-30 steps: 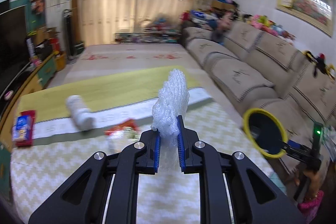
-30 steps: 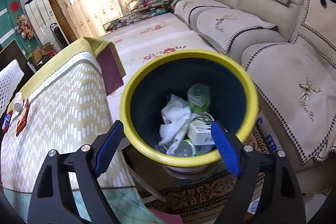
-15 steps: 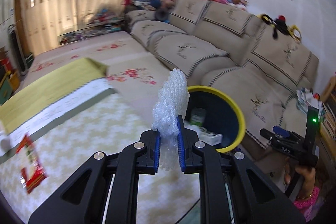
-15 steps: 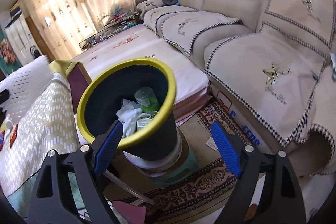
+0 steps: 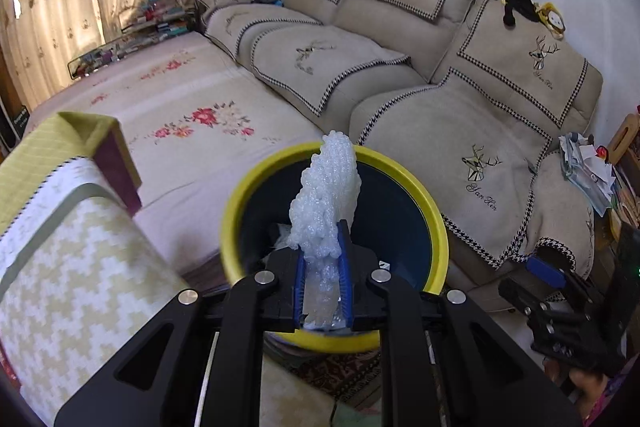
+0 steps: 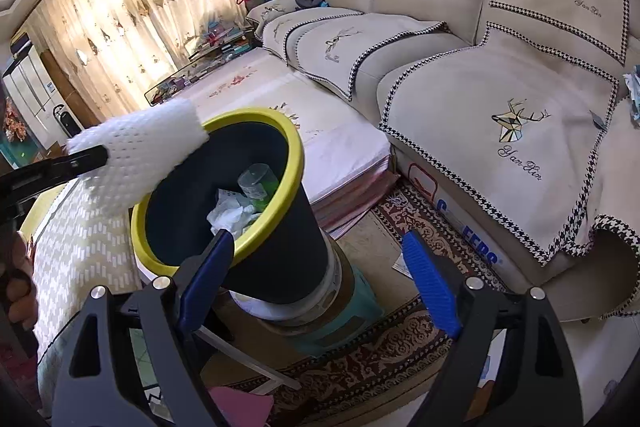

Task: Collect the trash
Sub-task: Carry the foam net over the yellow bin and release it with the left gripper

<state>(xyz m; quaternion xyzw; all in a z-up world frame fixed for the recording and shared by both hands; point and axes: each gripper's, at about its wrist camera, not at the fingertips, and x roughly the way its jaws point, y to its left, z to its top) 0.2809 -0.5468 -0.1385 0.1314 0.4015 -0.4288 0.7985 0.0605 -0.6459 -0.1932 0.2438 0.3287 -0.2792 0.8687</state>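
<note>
Holding foam wrap over the bin

Looking across the room I see a long beige sofa (image 5: 420,67) with deer-print covers, and a pale floral mat (image 5: 192,123) on the floor in front of it. My table (image 5: 72,259), under a yellow-and-white zigzag cloth, sits at the left of both views. Just beside its corner stands the dark bin (image 6: 256,227) with a yellow rim, raised on a stool over a patterned rug (image 6: 380,347). Inside the bin I can make out crumpled white paper (image 6: 232,215) and a green-tinted bottle (image 6: 260,183).

My left gripper (image 5: 323,263) has its blue pads pressed tight on a piece of white foam wrap (image 5: 326,199); the wrap stands up out of the jaws and, seen from the left wrist, lies over the bin's mouth. From the right wrist the same wrap (image 6: 144,147) hangs at the near rim of the bin.

My right gripper (image 6: 316,279) is spread wide with nothing between its pads, low beside the bin's outer wall.
</note>
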